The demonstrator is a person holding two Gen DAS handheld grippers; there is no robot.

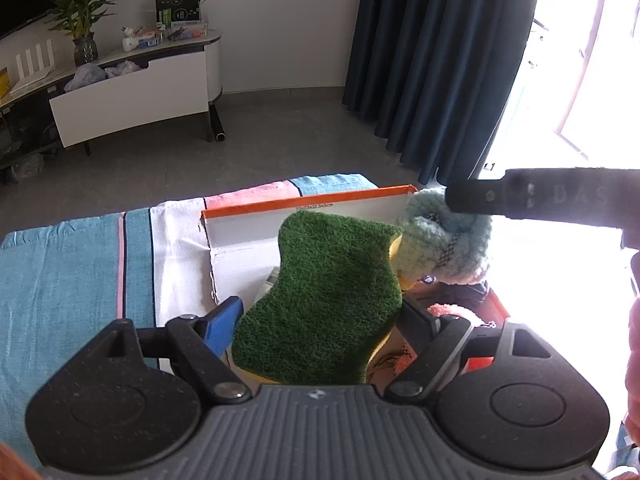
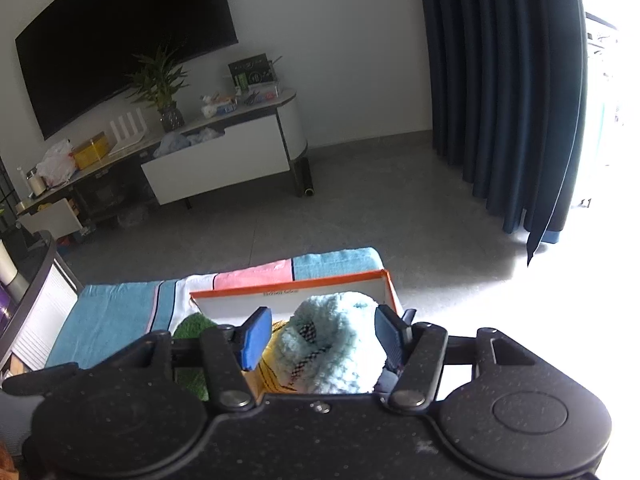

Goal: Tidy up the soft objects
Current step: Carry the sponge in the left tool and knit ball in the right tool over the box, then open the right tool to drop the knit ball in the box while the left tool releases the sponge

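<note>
My left gripper [image 1: 320, 306] is shut on a green-topped yellow sponge [image 1: 328, 292], which stands upright between the blue pads over an orange-rimmed white box [image 1: 304, 200]. A pale blue fluffy soft item [image 1: 444, 240] rests at the box's right end, with one of my right gripper's fingers [image 1: 520, 198] just above it. In the right wrist view my right gripper [image 2: 323, 314] is open around that fluffy item [image 2: 336, 340]; a gap shows at the left pad. A yellow striped soft thing [image 2: 272, 364] lies under it, and the sponge [image 2: 192, 326] is at the left.
The box [image 2: 288, 284] sits on a blue, white and pink striped cloth [image 1: 60, 272]. A pink fuzzy item [image 1: 444, 312] and dark things lie inside it. Beyond are grey floor, a white TV cabinet [image 2: 216, 164] with a drawer pulled out, and dark blue curtains [image 1: 440, 60].
</note>
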